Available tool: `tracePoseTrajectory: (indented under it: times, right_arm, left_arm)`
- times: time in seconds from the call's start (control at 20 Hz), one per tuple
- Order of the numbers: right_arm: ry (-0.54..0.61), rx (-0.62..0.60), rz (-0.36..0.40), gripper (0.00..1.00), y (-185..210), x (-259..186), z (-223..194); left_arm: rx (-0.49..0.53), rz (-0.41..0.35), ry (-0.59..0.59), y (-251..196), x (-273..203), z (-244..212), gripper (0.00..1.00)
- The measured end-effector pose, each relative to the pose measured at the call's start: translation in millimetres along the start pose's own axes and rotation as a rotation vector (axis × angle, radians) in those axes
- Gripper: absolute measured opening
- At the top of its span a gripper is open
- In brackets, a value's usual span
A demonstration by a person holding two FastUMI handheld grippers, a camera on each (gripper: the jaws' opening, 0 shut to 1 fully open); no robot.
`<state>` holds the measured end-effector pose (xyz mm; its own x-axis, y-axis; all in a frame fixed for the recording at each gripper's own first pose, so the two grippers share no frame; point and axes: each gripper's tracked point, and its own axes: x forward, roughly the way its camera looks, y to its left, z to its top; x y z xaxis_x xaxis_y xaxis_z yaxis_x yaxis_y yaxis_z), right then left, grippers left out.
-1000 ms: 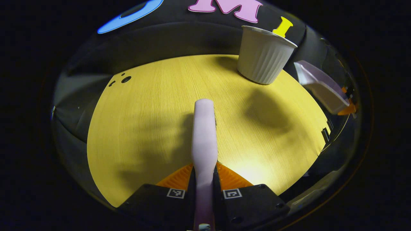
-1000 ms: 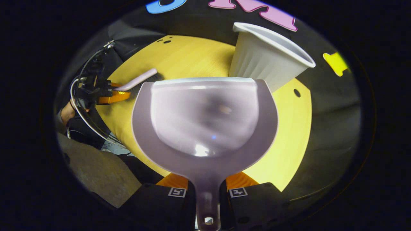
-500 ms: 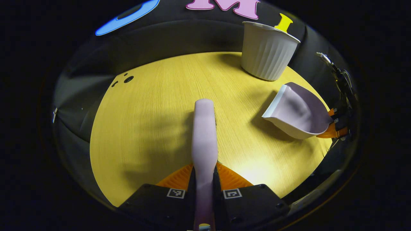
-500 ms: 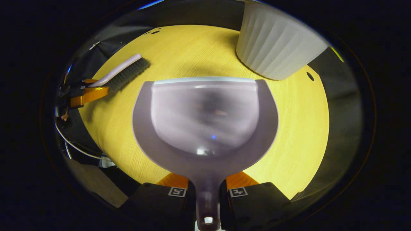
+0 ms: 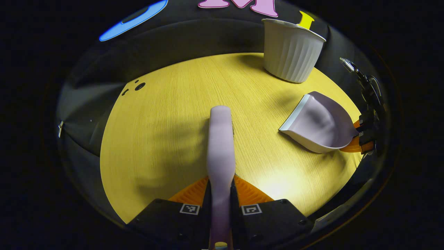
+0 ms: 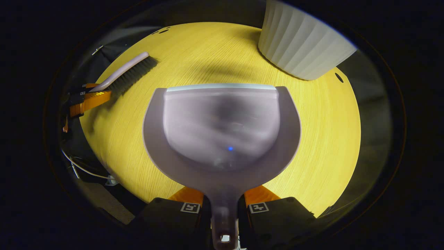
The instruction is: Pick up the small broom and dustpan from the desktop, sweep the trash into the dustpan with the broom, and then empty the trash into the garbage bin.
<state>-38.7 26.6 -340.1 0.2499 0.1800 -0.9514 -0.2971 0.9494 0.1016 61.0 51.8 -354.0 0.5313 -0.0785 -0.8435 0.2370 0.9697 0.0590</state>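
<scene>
In the left gripper view, the left gripper (image 5: 221, 189) is clamped on the handle of the small broom (image 5: 220, 139), both fingers pressed against its sides. The pale lilac broom runs straight ahead from the fingertips over the yellow wood-grain desktop (image 5: 166, 121); its bristles are mostly hidden beneath its back. Ahead and to the right of this gripper, the dustpan (image 5: 321, 125) sits low over the desktop with its open lip turned toward the broom, and the right gripper (image 5: 357, 137) holds it at the far right edge. Farther off, beyond the dustpan, the white ribbed garbage bin (image 5: 291, 52) stands upright near the desktop's far edge.

In the right gripper view, the right gripper (image 6: 223, 205) is closed on the dustpan's handle (image 6: 223, 222), a finger on each side. The dustpan's (image 6: 222, 132) scoop spreads directly ahead of the fingers, lip pointing away, and no trash is discernible inside it. Forward and to the left, the broom (image 6: 128, 71) shows its dark bristles against the desktop (image 6: 322, 139), held by the left gripper (image 6: 86, 99). Ahead and to the right, past the dustpan's lip, the garbage bin (image 6: 301, 45) stands.
</scene>
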Motion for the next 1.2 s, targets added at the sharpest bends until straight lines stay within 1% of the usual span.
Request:
tracePoseTrajectory:
  times: [0.1, 0.15, 0.2, 0.25, 0.3, 0.35, 0.4, 0.45, 0.55, 0.6, 0.7, 0.85, 0.9, 0.95, 1.05, 1.1, 1.15, 1.2]
  right_arm:
    - [-0.001, 0.0, 0.007, 0.37, -1, -3, 0]
    - [-0.004, 0.003, 0.013, 0.42, 1, -3, -1]
    - [-0.007, 0.007, 0.019, 0.4, 2, -7, -3]
    - [-0.01, 0.013, 0.021, 0.48, 2, -12, -3]
    - [-0.013, 0.022, 0.025, 0.44, 2, -14, -2]
    - [-0.02, 0.029, 0.028, 0.49, 2, -15, -1]
    - [-0.026, 0.03, 0.031, 0.44, 2, -18, -1]
    - [-0.034, 0.028, 0.035, 0.44, 2, -23, -1]
    - [-0.055, 0.03, 0.042, 0.43, 1, -35, 0]
    - [-0.064, 0.031, 0.045, 0.44, 1, -43, -1]
    - [-0.098, 0.034, 0.054, 0.43, 2, -61, 1]
    - [-0.167, 0.057, 0.084, 0.43, 9, -90, 11]
    - [-0.201, 0.069, 0.093, 0.43, 12, -101, 17]
    - [-0.242, 0.082, 0.101, 0.43, 14, -112, 24]
    - [-0.34, 0.107, 0.112, 0.43, 18, -136, 40]
    - [-0.39, 0.118, 0.109, 0.43, 19, -148, 48]
    - [-0.442, 0.127, 0.098, 0.43, 17, -160, 55]
    - [-0.492, 0.132, 0.083, 0.43, 15, -171, 61]
  left_arm:
    - [-0.002, 0.0, 0.016, -1, 1, -2, 0.3]
    - [-0.001, -0.004, 0.023, -1, 0, -4, 0.3]
    - [0.001, -0.004, 0.022, 0, 0, -3, 0.3]
    - [0.004, -0.005, 0.017, -1, -2, -2, 0.34]
    - [0.01, -0.002, 0.016, 0, -4, -1, 0.36]
    - [0.014, -0.001, 0.011, 1, -6, 0, 0.36]
    - [0.017, 0.001, 0.002, 2, -7, 5, 0.33]
    - [0.016, -0.004, -0.005, 1, -10, 7, 0.36]
    - [0.014, -0.003, -0.021, 1, -19, 12, 0.32]
    - [0.016, 0.0, -0.032, 1, -25, 14, 0.36]
    - [0.022, 0.004, -0.056, 2, -37, 21, 0.36]
    - [0.022, 0.014, -0.094, 4, -55, 30, 0.36]
    - [0.018, 0.014, -0.113, 4, -62, 36, 0.35]
    - [0.013, 0.013, -0.136, 2, -71, 41, 0.36]
    - [0.012, 0.008, -0.194, -2, -90, 57, 0.34]
    - [0.015, 0.004, -0.224, -5, -96, 65, 0.36]
    - [0.016, 0.0, -0.257, -10, -101, 74, 0.34]
    - [0.014, -0.012, -0.3, -17, -108, 86, 0.35]
